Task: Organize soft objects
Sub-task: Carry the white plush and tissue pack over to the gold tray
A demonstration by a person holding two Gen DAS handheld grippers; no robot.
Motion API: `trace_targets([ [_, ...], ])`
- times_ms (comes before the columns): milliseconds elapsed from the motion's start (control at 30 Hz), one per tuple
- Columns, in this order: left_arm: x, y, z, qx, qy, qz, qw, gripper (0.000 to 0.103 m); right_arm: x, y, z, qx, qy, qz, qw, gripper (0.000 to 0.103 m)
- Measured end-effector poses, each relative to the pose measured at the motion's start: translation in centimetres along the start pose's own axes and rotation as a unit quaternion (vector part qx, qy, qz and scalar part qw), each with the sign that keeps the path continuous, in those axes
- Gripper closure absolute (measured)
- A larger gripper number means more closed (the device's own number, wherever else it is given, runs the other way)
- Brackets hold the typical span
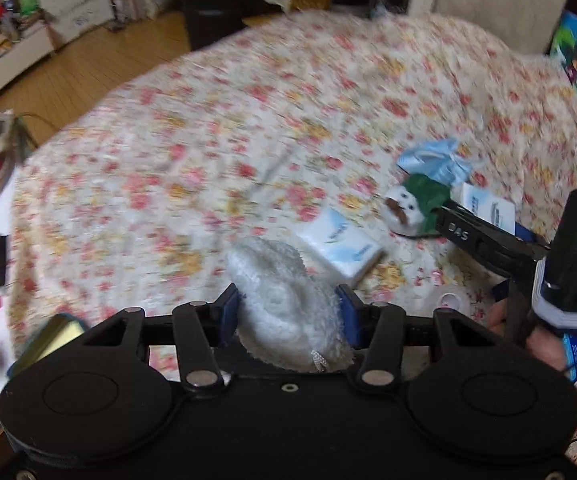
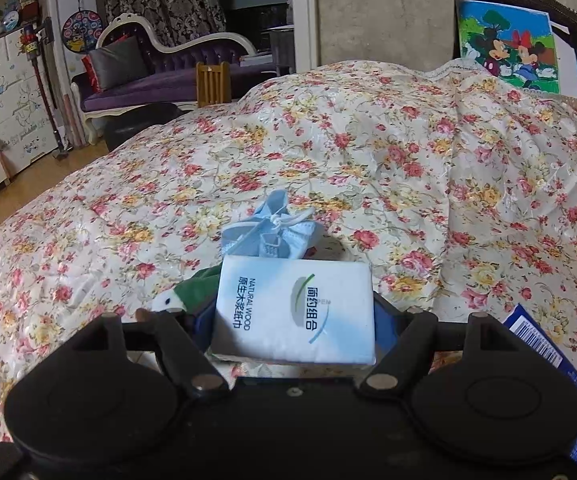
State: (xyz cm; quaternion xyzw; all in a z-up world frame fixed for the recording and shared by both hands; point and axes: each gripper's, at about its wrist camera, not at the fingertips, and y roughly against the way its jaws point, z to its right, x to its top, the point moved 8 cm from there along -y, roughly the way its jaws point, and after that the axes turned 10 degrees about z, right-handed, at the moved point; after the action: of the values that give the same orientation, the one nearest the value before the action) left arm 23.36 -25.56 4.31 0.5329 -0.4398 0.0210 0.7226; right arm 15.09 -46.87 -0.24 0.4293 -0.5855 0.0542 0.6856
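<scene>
Two grippers over a floral quilted bedspread (image 2: 368,168), left gripper (image 1: 288,312) clamped on a fluffy white plush pad (image 1: 284,300), right gripper (image 2: 292,320) clamped on a white tissue pack (image 2: 294,312), crumpled pale-blue face mask (image 2: 272,232) lying just beyond.

Home bedroom: floral-quilted bed (image 2: 368,152), chaise (image 2: 160,76)
</scene>
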Motion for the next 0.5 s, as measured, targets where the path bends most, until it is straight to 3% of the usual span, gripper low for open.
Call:
trace_targets([
  [233,-2.6,5.3,-8.6,0.047,0.064,0.021,0.9967,0.054,-0.4,0.2,-0.5,0.018,-0.003,0.004,1.000,0.029],
  [400,-6.2,7.2,-15.1,0.103,0.107,0.019,0.9887,0.054,-0.9,0.7,-1.0,0.019,0.010,0.016,1.000,0.029],
  [500,-8.9,7.7,-18.4,0.119,0.140,0.007,0.9830,0.054,-1.1,1.6,-1.5,0.025,0.026,0.029,0.999,0.029],
])
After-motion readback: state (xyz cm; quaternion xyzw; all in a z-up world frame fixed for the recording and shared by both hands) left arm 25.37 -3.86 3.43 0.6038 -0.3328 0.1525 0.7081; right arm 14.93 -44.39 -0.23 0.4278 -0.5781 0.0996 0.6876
